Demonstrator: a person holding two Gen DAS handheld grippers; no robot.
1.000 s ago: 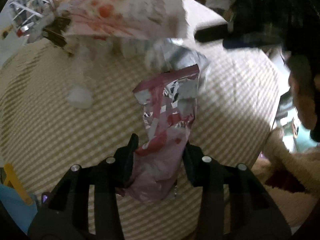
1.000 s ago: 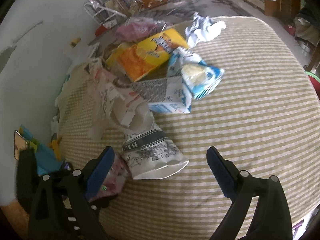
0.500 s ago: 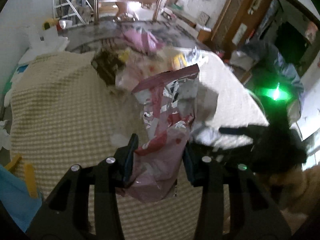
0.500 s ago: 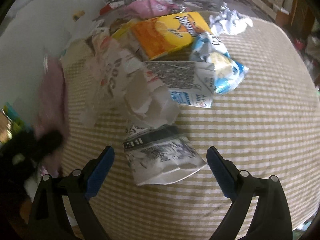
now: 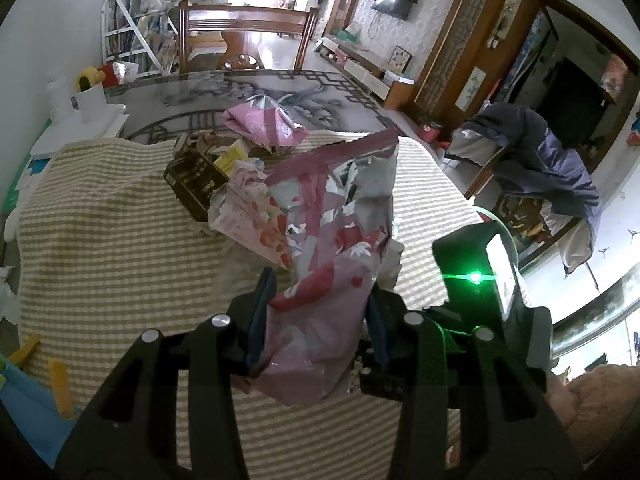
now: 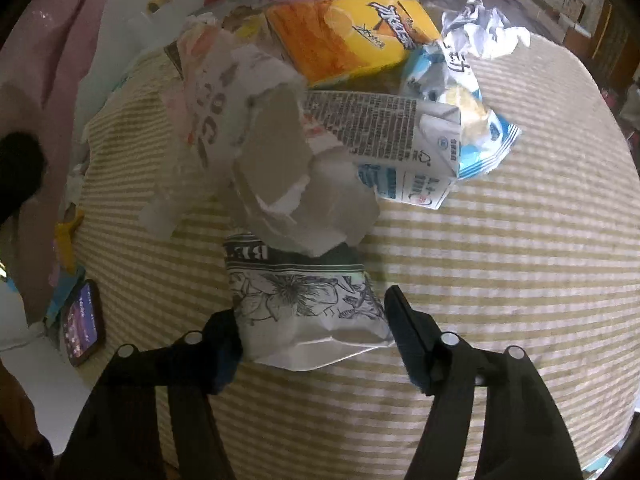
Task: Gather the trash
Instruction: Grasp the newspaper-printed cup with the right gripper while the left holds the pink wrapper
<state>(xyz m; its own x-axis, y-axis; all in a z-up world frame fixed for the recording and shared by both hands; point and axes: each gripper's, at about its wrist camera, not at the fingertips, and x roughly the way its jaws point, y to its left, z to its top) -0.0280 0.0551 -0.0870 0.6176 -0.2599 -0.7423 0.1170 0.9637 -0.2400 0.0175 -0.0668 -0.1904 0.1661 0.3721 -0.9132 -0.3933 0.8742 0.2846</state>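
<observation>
striped cloth [image 6: 500,272] bears floral packet [image 6: 308,304] between closing right hand-held gripper [image 6: 314,332]; left hand-held gripper [image 5: 318,316] clamps pink wrapper [image 5: 332,272]

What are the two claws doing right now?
Left claw: shut on the pink wrapper.
Right claw: closing around the flower-printed packet.

I see a table [image 6: 500,264] under a striped yellow-and-white cloth [image 6: 480,320]. On it lie a flower-print bag [image 6: 304,312], torn grey paper [image 6: 296,184], a milk carton [image 6: 400,140], a blue packet [image 6: 476,120], an orange-yellow bag [image 6: 352,36], crumpled white paper [image 6: 488,28] and a brown box [image 5: 196,184].
</observation>
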